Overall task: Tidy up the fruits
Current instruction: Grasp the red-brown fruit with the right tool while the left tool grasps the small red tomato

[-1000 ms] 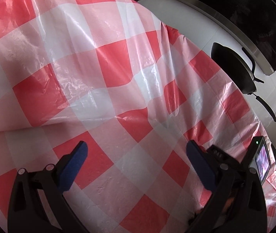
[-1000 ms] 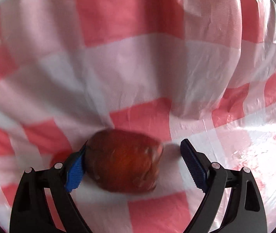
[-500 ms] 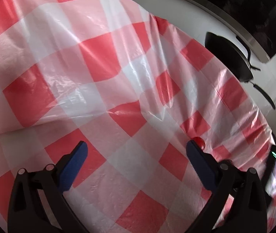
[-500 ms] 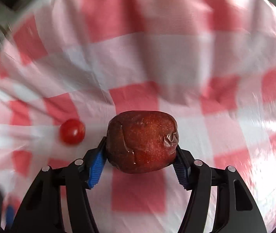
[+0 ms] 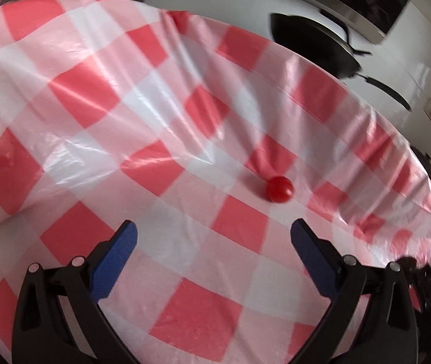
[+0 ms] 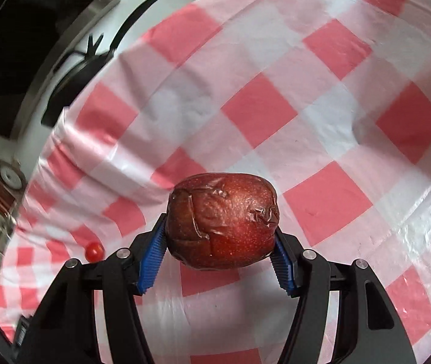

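Note:
My right gripper is shut on a dark red apple wrapped in clear film and holds it above the red-and-white checked tablecloth. A small red cherry tomato lies on the cloth to the lower left of the apple. In the left wrist view the same tomato lies ahead and a little right of my left gripper, which is open and empty above the cloth.
A black pan with a long handle hangs on the white wall beyond the table's far edge; it also shows in the right wrist view. A round dial is on the wall at left.
My right gripper shut on the apple and lifted it off the cloth. My left gripper drew back and turned, bringing the cherry tomato fully into view.

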{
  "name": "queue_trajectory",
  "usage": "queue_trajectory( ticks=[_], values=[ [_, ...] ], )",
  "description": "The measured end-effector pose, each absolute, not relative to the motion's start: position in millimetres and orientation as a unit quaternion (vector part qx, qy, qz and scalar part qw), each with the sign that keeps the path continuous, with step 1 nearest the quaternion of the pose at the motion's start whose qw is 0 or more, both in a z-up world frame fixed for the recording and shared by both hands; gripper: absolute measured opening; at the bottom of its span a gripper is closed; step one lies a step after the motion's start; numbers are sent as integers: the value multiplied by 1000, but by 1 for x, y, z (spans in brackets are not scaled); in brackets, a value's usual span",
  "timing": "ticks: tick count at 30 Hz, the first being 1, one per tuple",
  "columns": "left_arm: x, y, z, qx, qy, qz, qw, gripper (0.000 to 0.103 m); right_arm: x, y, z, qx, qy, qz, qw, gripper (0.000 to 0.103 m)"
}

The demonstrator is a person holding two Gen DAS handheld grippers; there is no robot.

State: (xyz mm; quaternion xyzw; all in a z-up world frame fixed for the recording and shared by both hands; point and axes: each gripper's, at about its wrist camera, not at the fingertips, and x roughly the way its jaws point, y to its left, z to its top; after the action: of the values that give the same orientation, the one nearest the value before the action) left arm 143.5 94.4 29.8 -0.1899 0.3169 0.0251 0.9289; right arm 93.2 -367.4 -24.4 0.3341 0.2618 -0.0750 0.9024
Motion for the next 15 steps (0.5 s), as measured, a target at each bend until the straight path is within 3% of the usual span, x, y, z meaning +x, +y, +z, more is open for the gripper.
queue_trajectory(
  ticks=[15],
  values=[
    [235,13,21,-149,384,9,911,101,86,-368,-19,314,247,-79,913,61]
  ],
)
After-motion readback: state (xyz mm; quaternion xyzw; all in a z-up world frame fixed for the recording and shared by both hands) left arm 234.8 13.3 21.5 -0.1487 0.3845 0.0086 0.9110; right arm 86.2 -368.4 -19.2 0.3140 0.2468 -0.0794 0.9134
